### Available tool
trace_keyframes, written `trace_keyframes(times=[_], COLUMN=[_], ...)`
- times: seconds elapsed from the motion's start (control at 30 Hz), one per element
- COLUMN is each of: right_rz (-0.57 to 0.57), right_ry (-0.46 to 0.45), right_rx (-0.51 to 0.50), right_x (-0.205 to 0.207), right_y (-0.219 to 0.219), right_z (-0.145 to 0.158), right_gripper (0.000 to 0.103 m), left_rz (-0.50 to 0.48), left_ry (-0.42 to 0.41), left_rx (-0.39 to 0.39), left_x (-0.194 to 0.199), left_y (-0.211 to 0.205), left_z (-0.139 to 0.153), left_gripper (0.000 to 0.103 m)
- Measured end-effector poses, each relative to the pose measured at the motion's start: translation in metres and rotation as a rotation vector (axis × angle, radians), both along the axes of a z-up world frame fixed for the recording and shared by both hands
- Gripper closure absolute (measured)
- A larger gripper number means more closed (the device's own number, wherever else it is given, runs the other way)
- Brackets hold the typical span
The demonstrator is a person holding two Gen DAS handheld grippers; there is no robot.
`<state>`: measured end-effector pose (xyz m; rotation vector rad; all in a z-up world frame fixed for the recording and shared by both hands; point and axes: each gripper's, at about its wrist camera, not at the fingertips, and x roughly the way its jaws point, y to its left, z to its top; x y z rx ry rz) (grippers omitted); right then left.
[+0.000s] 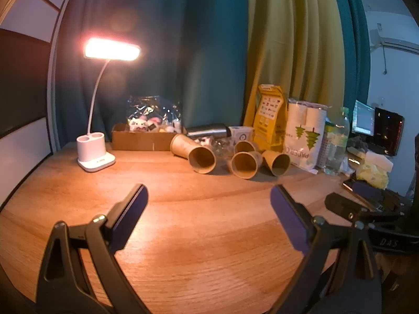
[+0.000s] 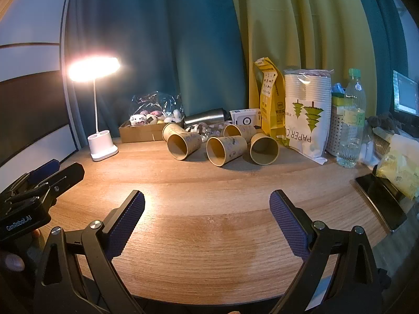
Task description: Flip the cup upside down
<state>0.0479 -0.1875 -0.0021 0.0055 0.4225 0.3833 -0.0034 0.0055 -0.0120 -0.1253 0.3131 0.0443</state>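
Note:
Several brown paper cups lie on their sides at the back of the wooden table, mouths toward me: a left cup, a middle cup, a right cup and one behind. My left gripper is open and empty above the table's near half. My right gripper is open and empty, also well short of the cups. The left gripper also shows at the left edge of the right wrist view.
A lit white desk lamp stands at the back left. Behind the cups are a cardboard box of plush toys, a steel flask, a yellow bag, a paper-cup pack, a water bottle. A phone lies at right.

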Motion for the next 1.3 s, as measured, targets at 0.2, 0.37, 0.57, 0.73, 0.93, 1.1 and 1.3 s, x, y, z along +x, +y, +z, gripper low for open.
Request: trace_keyframes(times=[0.2,0.37,0.57,0.73,0.93,1.1,1.3], right_rz=[0.001,0.0,0.0,-0.001,0.0,0.0,-0.001], right_ry=[0.0,0.001,0.001,0.003,0.002,0.004,0.004], right_rx=[0.001,0.001,0.002,0.003,0.003,0.004,0.003], right_x=[0.0,-0.001,-0.001,-0.001,-0.001,-0.002,-0.001], right_y=[0.0,0.0,0.0,0.001,0.001,0.002,0.002], right_z=[-0.001,-0.003,-0.003,-0.004,-0.004,-0.005,-0.005], right_gripper=[0.005,0.005,0.005,0.005,0.005,0.005,0.005], left_rz=[-0.008,-0.019,-0.023,-0.025,-0.025,-0.033,-0.042], left_ry=[0.015,0.02,0.013,0.02,0.008,0.0,-0.007], left_rx=[0.007,0.002,0.02,0.055,0.046,0.036,0.03], left_x=[0.003,0.003,0.003,0.003,0.002,0.002,0.0], left_y=[-0.005,-0.004,-0.003,-0.006,-0.007,-0.008,-0.011], left_z=[0.002,0.002,0.005,0.007,0.008,0.008,0.01], left_gripper=[0.008,0.008,0.008,0.008,0.008,0.008,0.008])
